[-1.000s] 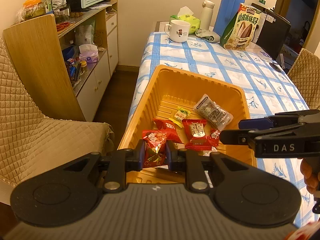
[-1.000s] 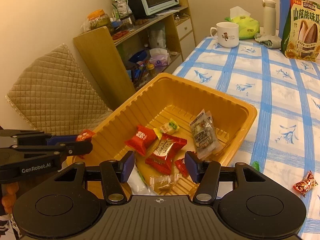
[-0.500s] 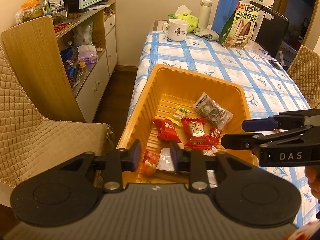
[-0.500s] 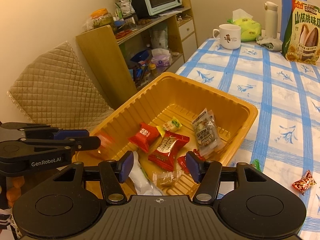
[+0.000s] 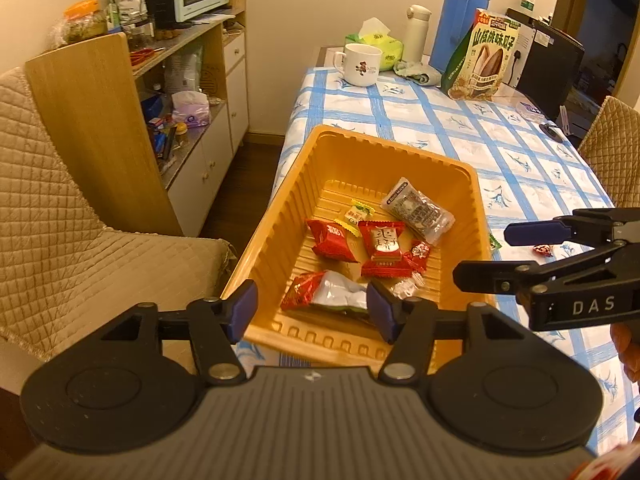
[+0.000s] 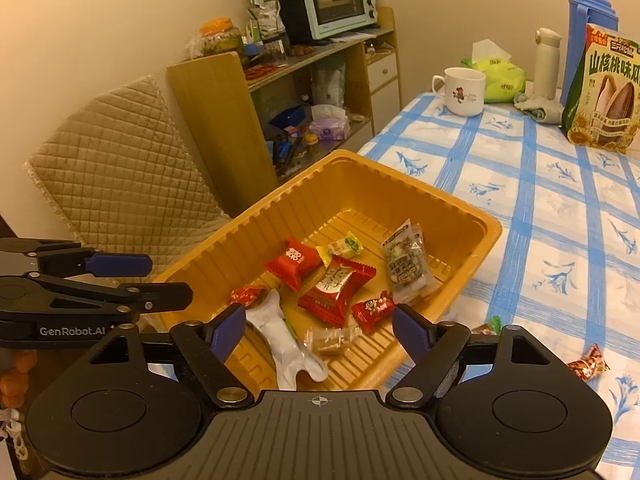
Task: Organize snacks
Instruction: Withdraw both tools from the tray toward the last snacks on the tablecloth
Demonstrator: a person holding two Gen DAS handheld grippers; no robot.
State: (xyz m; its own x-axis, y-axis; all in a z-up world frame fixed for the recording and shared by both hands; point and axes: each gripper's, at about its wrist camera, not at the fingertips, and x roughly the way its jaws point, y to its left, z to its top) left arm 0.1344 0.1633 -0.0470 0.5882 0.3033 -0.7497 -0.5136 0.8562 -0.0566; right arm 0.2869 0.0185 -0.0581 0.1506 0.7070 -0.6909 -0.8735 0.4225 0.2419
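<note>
An orange plastic tray (image 5: 280,216) (image 6: 476,216) on the blue-checked table holds several wrapped snacks: red packets (image 5: 380,246) (image 6: 336,288), a clear grey packet (image 5: 418,210) (image 6: 406,266) and a small yellow-green candy (image 5: 358,212). A red snack (image 5: 304,290) (image 6: 246,294) lies at the tray's near end beside a white wrapper (image 5: 340,294) (image 6: 286,340). My left gripper (image 5: 312,308) hovers over that end, jaws opening, nothing pressed between them. My right gripper (image 6: 318,328) also hangs above the tray, jaws opening and empty. Loose candies (image 6: 588,364) (image 5: 542,250) lie on the cloth.
At the table's far end stand a white mug (image 5: 360,64), tissue pack (image 5: 378,40), white flask (image 5: 416,32), blue thermos (image 5: 460,16) and sunflower-seed bag (image 5: 486,60). A quilted chair (image 5: 60,208) and wooden shelf unit (image 5: 100,120) with a toaster oven flank the left side.
My left gripper let go of the red snack, which dropped into the tray's near end. Both grippers' jaws spread wider and drew back slightly from the tray.
</note>
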